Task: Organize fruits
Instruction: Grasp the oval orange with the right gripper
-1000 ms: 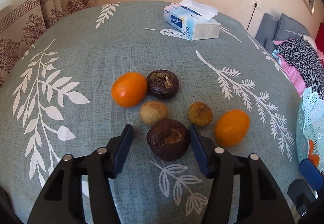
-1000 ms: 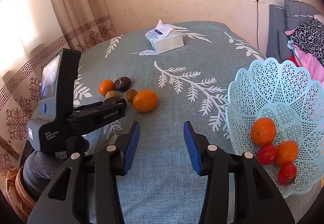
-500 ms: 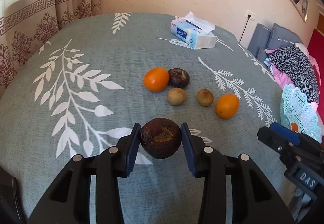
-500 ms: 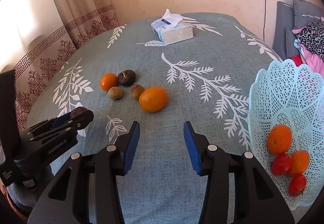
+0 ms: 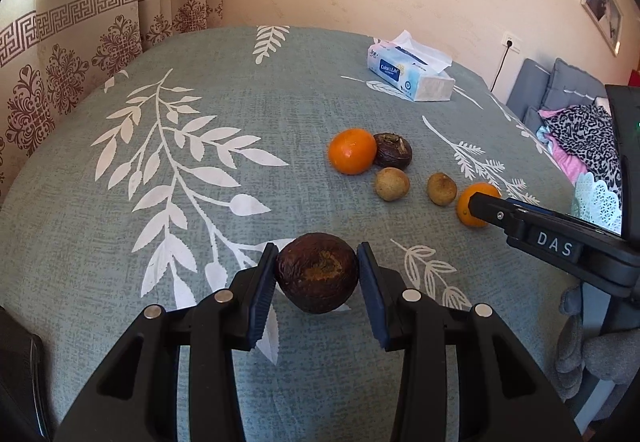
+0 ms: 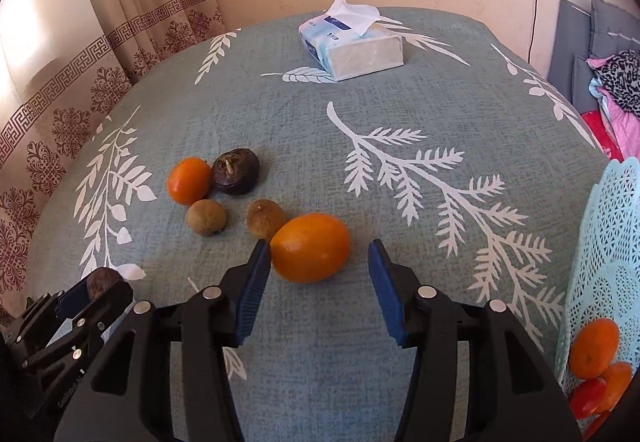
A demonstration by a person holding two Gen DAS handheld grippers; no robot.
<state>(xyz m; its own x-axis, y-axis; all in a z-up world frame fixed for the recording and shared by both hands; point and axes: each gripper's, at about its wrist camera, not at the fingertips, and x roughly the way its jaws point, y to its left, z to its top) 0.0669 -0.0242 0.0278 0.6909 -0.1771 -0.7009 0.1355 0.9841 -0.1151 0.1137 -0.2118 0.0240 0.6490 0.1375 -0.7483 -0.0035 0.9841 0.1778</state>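
My left gripper (image 5: 317,274) is shut on a dark brown wrinkled fruit (image 5: 317,272) and holds it above the cloth; it also shows in the right wrist view (image 6: 102,282). My right gripper (image 6: 316,262) is open, its blue pads either side of an oval orange fruit (image 6: 311,247) that lies on the table. Behind it lie two small tan fruits (image 6: 206,217) (image 6: 265,219), a round orange (image 6: 189,180) and a second dark fruit (image 6: 235,171). A pale blue lace basket (image 6: 608,266) at the right holds oranges (image 6: 593,343) and red fruits (image 6: 587,397).
A tissue box (image 6: 351,42) stands at the back of the round table with its grey-green leaf-print cloth (image 6: 420,114). Curtains hang at the left. A bed with clothes (image 5: 584,134) lies off the right edge. The right gripper's body (image 5: 560,242) crosses the left wrist view.
My left gripper closed on the dark fruit, lifted it and drew back from the group. My right gripper moved forward until the oval orange lay between its open pads.
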